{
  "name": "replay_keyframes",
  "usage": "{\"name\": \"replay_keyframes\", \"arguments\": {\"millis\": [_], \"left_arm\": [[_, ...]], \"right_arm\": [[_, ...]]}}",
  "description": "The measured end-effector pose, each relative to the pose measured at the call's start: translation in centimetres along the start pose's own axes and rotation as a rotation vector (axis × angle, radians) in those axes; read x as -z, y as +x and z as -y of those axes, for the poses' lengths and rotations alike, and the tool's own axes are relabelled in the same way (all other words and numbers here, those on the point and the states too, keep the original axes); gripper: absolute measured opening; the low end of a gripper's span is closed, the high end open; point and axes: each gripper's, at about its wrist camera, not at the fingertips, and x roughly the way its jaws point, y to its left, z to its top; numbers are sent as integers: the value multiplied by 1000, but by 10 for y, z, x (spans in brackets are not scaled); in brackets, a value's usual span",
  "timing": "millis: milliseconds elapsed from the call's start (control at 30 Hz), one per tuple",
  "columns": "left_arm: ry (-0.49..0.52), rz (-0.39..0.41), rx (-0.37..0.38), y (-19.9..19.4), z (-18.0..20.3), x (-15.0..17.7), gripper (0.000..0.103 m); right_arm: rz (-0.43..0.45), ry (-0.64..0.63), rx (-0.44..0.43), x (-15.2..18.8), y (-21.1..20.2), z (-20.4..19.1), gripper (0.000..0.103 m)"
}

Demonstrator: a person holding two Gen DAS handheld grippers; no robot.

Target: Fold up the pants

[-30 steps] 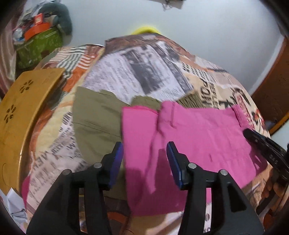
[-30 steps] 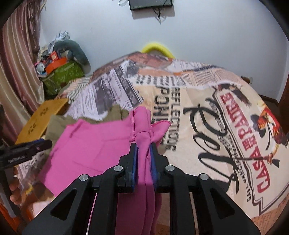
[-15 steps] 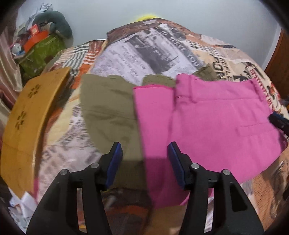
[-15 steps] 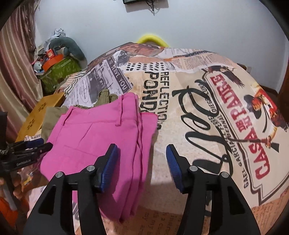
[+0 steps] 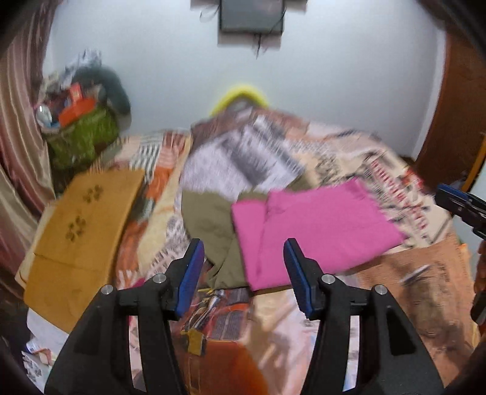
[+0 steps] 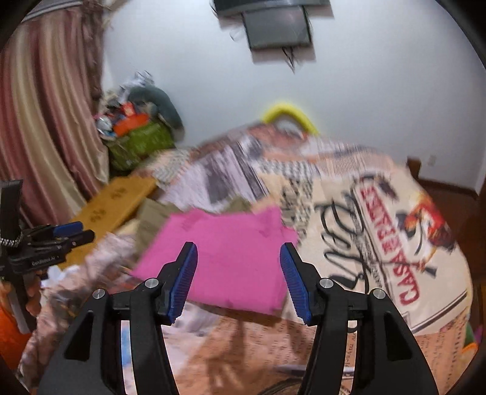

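Observation:
The pink pants (image 5: 316, 231) lie folded into a flat rectangle on the printed bedspread (image 5: 243, 158); in the right wrist view the pink pants (image 6: 231, 258) sit straight ahead. Olive pants (image 5: 209, 231) lie partly under their left side. My left gripper (image 5: 243, 276) is open, raised above the bed's near edge, nothing between its blue pads. My right gripper (image 6: 238, 282) is open too, lifted clear of the pink cloth. Each gripper shows at the edge of the other's view: the right gripper (image 5: 458, 203), the left gripper (image 6: 57, 237). Both views are motion-blurred.
A tan cardboard box (image 5: 82, 231) lies at the bed's left side. A green bag with clutter (image 5: 82, 133) stands in the back left corner by a curtain (image 6: 39, 121). A screen (image 5: 252, 15) hangs on the wall. A yellow curved object (image 6: 288, 117) shows behind the bed.
My right gripper let go of the pink pants and opened. Both grippers pulled back and rose, so the folded pants now look smaller and farther away.

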Motion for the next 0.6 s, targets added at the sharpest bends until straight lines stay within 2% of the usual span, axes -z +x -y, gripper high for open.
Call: {"name": "replay_keyframes", "arguments": {"millis": [267, 467, 600], "left_arm": [[-2, 241, 61, -148, 36, -17, 54], [12, 402, 81, -244, 56, -2, 54], [8, 476, 114, -295, 66, 15, 54]], "right_arm": [[271, -84, -50, -27, -135, -63, 53], [417, -164, -34, -16, -221, -105, 53], [478, -192, -25, -4, -257, -121, 53]]}}
